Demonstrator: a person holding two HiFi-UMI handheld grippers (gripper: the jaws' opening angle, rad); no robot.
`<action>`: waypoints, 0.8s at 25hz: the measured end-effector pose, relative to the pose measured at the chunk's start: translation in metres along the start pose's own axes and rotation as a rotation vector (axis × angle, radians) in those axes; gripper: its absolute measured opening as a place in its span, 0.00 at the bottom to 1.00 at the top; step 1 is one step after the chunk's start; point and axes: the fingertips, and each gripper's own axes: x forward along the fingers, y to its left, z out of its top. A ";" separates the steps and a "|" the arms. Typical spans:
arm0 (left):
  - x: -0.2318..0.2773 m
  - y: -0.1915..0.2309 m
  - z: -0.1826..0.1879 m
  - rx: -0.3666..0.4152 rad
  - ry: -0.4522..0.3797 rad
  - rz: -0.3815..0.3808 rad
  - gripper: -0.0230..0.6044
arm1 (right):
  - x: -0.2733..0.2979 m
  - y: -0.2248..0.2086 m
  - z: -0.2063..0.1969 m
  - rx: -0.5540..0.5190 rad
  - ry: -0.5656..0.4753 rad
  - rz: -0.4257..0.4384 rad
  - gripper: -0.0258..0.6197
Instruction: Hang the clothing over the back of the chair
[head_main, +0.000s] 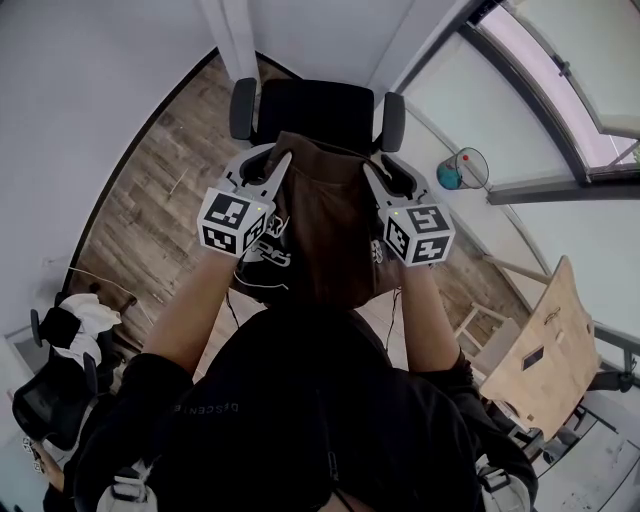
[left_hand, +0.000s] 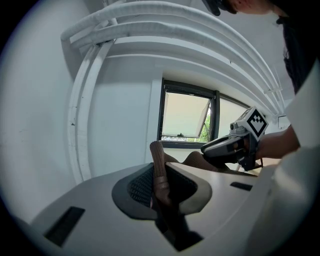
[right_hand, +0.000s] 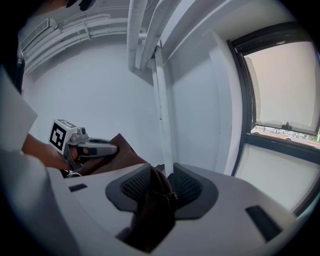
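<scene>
A brown garment (head_main: 322, 225) hangs spread between my two grippers, over the near side of a black office chair (head_main: 318, 108) seen from above. My left gripper (head_main: 277, 158) holds the garment's left top edge; in the left gripper view (left_hand: 161, 172) a ribbed brown fold (left_hand: 159, 167) is pinched between its pads. My right gripper (head_main: 372, 172) is at the right top edge. In the right gripper view (right_hand: 159, 185) its pads stand apart, with a bunch of brown cloth (right_hand: 154, 202) lying loose between them. Each gripper shows in the other's view, left (right_hand: 114, 148) and right (left_hand: 207, 149).
The chair's two armrests (head_main: 243, 108) (head_main: 393, 120) flank the garment. A second black chair with white cloth (head_main: 62, 350) stands at lower left. A wooden board (head_main: 545, 335) and a small teal fan (head_main: 452, 176) are at the right, below a window. White walls close in behind the chair.
</scene>
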 end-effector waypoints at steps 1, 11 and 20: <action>0.000 0.000 -0.001 -0.001 0.002 0.001 0.14 | 0.000 0.000 0.000 0.006 -0.002 0.002 0.28; 0.006 0.002 -0.014 -0.003 0.055 0.026 0.23 | -0.002 0.009 0.001 0.016 -0.010 0.041 0.37; -0.001 0.006 -0.007 0.004 0.044 0.062 0.32 | -0.008 0.015 0.002 0.010 -0.017 0.056 0.38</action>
